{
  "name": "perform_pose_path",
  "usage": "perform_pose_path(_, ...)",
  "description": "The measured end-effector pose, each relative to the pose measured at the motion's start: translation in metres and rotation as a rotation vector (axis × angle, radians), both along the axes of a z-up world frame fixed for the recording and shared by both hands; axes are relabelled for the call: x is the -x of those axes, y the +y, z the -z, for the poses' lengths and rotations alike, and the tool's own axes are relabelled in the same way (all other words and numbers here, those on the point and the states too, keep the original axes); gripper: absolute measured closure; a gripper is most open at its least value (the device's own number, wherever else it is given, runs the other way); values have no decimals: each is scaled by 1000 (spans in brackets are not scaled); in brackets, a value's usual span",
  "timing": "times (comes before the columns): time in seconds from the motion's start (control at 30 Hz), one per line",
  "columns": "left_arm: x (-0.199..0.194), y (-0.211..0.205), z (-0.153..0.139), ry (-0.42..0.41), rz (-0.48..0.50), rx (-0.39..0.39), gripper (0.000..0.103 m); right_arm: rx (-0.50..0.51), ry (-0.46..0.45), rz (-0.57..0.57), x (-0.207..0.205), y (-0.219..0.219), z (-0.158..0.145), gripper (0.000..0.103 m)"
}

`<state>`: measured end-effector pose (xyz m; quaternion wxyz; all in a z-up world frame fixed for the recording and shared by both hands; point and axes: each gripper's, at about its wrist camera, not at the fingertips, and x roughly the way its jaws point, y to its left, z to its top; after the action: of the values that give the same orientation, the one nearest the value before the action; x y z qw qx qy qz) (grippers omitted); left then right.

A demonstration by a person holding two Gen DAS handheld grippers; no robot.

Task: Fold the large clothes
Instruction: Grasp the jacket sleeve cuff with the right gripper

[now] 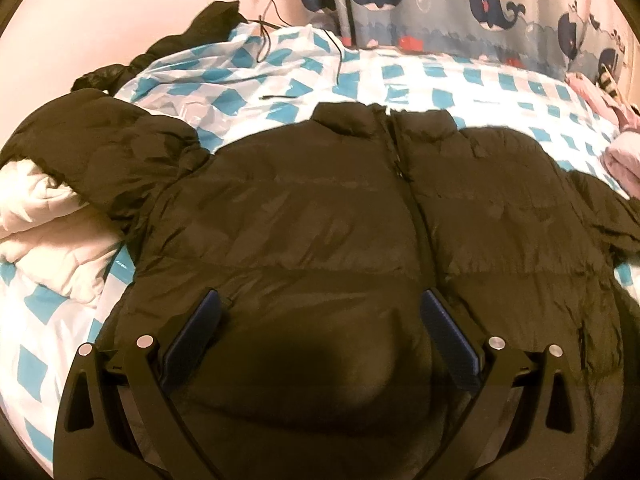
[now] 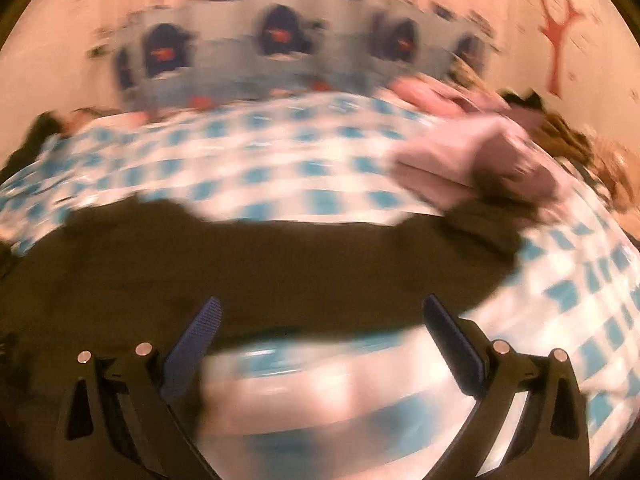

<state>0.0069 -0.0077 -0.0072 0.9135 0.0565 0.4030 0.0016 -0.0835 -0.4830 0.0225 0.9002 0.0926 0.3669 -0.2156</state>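
A black puffer jacket (image 1: 320,216) lies front up and zipped on the blue-and-white checked bedspread (image 1: 400,76), collar toward the far wall. Its left sleeve (image 1: 100,148) rests over a white quilt. My left gripper (image 1: 320,300) hovers open over the jacket's lower front, with nothing between its blue pads (image 1: 448,328). In the blurred right wrist view, the jacket's right sleeve (image 2: 460,232) stretches out toward a pale pink folded cloth. My right gripper (image 2: 320,312) is open above the sleeve's near edge and the bedspread (image 2: 560,292).
A white quilt (image 1: 44,216) lies at the left. Black clothing (image 1: 192,32) and thin cables (image 1: 264,40) sit at the bed's far left. Pink folded cloths (image 1: 624,156) lie at the right. A whale-print cloth (image 1: 460,4) hangs along the back wall.
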Motion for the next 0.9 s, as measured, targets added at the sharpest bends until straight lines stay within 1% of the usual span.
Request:
perform_pose_path(0.07,0,2,-1,-11,-13,8,7,-81,29,83,0,-80,13,6)
perform_pose_path(0.13,-3,6,0,-16,-32,24,7,-164,23,155,2,-139,24,6)
perform_pose_path(0.2,-6,10,2,-12,-49,45,7,-237,11,230,6,-191,40,6)
perform_pose_path(0.27,-9,14,6,0,-65,61,7,-296,0,253,5,-222,57,6)
perform_pose_path(0.33,-13,19,11,20,-77,85,7,-325,-4,244,1,-234,67,6)
perform_pose_path(0.4,-16,24,15,43,-87,119,7,-317,23,240,-9,-240,79,6)
perform_pose_path(0.47,-18,26,19,55,-94,134,7,-309,62,229,-20,-243,90,6)
perform_pose_path(0.53,-18,26,23,61,-99,131,7,-313,63,204,-26,-243,97,6)
perform_pose_path(0.6,-18,24,24,59,-98,119,7,-303,69,205,-32,-245,101,6)
perform_pose_path(0.67,-18,20,26,59,-90,101,7,-326,50,197,-31,-248,103,7)
perform_pose_path(0.7,-19,18,28,62,-86,94,7,-341,37,191,-30,-250,104,11)
perform_pose_path(0.73,-18,17,28,64,-83,90,7,-353,22,182,-28,-251,104,25)
perform_pose_path(0.77,-19,15,29,67,-80,86,7,-361,18,180,-27,-253,105,35)
perform_pose_path(0.8,-18,15,29,67,-78,85,7,-360,22,184,-25,-255,105,49)
perform_pose_path(0.83,-18,14,29,66,-77,81,7,-366,16,186,-21,-258,106,57)
perform_pose_path(0.87,-18,14,29,65,-76,80,7,-380,6,189,-17,-262,106,61)
perform_pose_path(0.9,-18,14,29,65,-76,80,7,-418,-15,197,-9,-268,107,62)
